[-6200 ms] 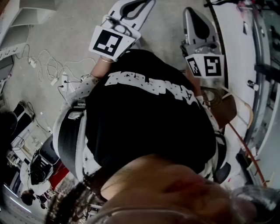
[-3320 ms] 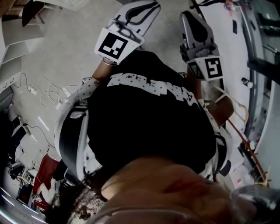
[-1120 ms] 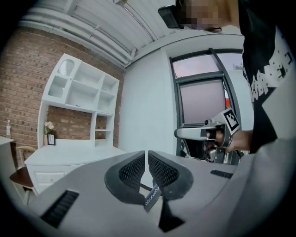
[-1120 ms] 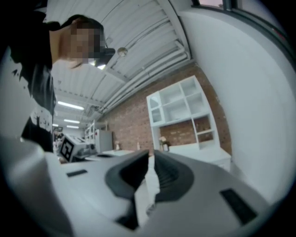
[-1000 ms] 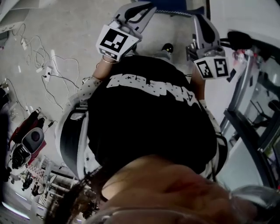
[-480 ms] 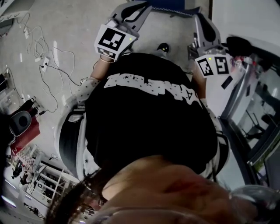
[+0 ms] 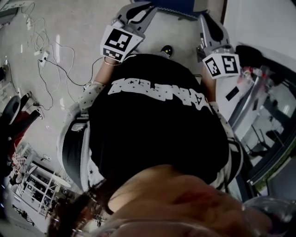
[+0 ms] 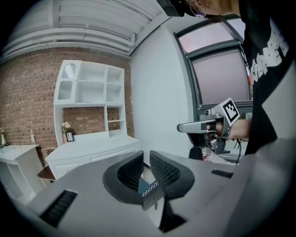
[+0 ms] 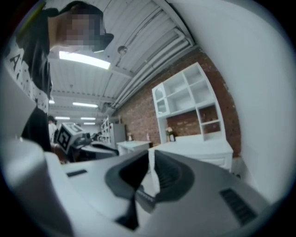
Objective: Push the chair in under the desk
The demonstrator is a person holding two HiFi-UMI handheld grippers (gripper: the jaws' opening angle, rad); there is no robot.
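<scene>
I hold both grippers up in front of a black shirt. My left gripper is off every object, and its jaws are opening with a narrow gap and nothing between them. My right gripper is shut and empty, its jaws closed together. A blue thing with a dotted white edge lies just beyond both grippers, with a small black wheel-like part near it. The left gripper view shows a brown seat low at the far left beside a white desk.
A white shelf cabinet stands against the brick wall. White cables trail over the floor at the left. A white surface and a metal frame are on the right. Dark-framed windows are behind the right gripper.
The head view has swung round: the floor cables slid up and left, and the metal frame at the right shifted. Both grippers stay raised in front of the chest.
</scene>
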